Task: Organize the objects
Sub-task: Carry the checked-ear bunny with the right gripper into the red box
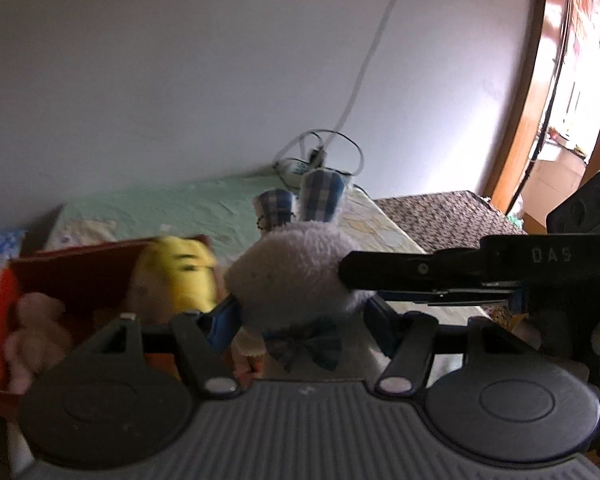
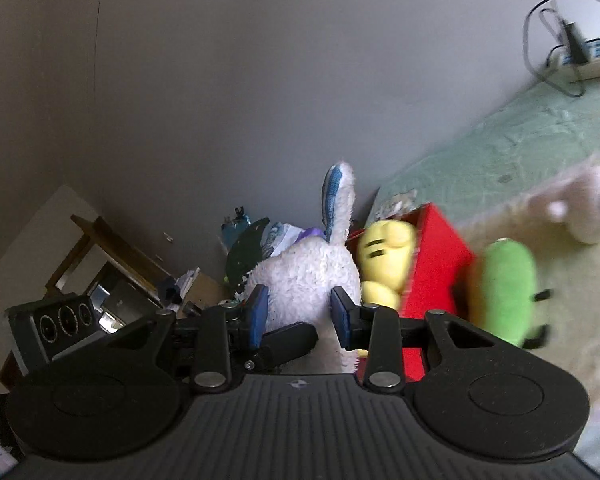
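Note:
A white plush rabbit (image 1: 296, 272) with blue plaid ears and a bow tie hangs in the air between both grippers. My left gripper (image 1: 300, 320) is shut on it at the neck, blue pads on either side. A black finger (image 1: 420, 272) of the right gripper presses against its head from the right. In the right wrist view the rabbit (image 2: 304, 276) sits between the pads of my right gripper (image 2: 300, 316), which is shut on its body. Beyond stands an open red box (image 1: 80, 280) (image 2: 436, 264) holding a yellow plush (image 1: 176, 276) (image 2: 384, 256) and a beige plush (image 1: 36, 328).
A green plush (image 2: 504, 288) lies by the box on a cream fleece blanket (image 2: 580, 320), with a pale plush (image 2: 588, 204) farther back. The bed has a green sheet (image 1: 172, 204). A power strip (image 1: 296, 168) with cables lies at its far end. A woven stool (image 1: 440, 216) stands at the right, cluttered furniture (image 2: 112, 264) at the left.

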{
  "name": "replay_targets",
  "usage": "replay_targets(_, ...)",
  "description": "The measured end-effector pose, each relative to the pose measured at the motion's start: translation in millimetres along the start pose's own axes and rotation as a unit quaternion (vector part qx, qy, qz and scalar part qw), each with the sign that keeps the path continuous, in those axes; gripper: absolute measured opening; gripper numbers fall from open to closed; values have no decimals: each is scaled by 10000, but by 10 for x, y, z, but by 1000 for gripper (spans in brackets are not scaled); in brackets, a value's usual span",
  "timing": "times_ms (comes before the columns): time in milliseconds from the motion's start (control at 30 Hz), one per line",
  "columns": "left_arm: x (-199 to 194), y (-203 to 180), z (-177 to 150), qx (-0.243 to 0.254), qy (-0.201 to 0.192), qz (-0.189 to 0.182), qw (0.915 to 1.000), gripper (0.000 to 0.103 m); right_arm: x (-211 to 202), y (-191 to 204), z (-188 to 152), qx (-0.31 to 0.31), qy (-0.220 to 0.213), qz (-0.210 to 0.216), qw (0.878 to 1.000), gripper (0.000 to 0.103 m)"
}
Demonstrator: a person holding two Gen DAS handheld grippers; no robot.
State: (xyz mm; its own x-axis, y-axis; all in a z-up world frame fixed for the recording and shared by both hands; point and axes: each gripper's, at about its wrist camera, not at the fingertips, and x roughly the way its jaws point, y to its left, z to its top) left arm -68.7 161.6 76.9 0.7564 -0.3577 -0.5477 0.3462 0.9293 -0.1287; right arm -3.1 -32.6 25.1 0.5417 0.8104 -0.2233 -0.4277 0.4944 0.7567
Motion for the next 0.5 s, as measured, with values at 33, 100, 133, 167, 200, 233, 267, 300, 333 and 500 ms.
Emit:
replay_targets(33, -28, 114, -17, -15, 0, 20, 10000, 66, 110, 59, -16, -57, 12, -8, 10000, 37)
replay_targets(100, -98, 329, -33, -11, 4, 67, 10000, 66, 283, 166, -39, -178, 24, -16, 9998, 37)
replay_targets(133, -134, 449, -37, 5, -10, 90, 10000, 66, 368, 218, -44, -247, 23, -32, 9997, 37)
replay_targets(167, -168, 537, -38, 8, -22, 97, 9999, 66, 446, 273, -57, -313, 21, -47, 9995, 37)
replay_targets(200, -194, 637, -41, -11, -31, 94, 10000, 66, 535, 314, -67, -372, 18, -67, 9993, 37)
replay_targets(233, -214, 746, -41, -33, -34, 84, 10000, 66, 604, 343, -75, -405, 20, -93, 9991, 37)
replay_targets(267, -231, 850, -41, -37, -46, 79, 10000, 66, 696, 360, -83, -417, 27, -139, 9990, 37)
replay_targets(300, -240, 943, -40, -33, -54, 77, 10000, 66, 748, 386, -93, -427, 36, -179, 9989, 37)
replay_targets(333, -239, 1028, -40, -42, -44, 72, 10000, 66, 807, 401, -98, -440, 54, -232, 9987, 37)
replay_targets(500, -116, 1432, -48, -167, 134, 20, 9998, 66, 1096, 442, -81, -564, 195, -553, 9967, 37)
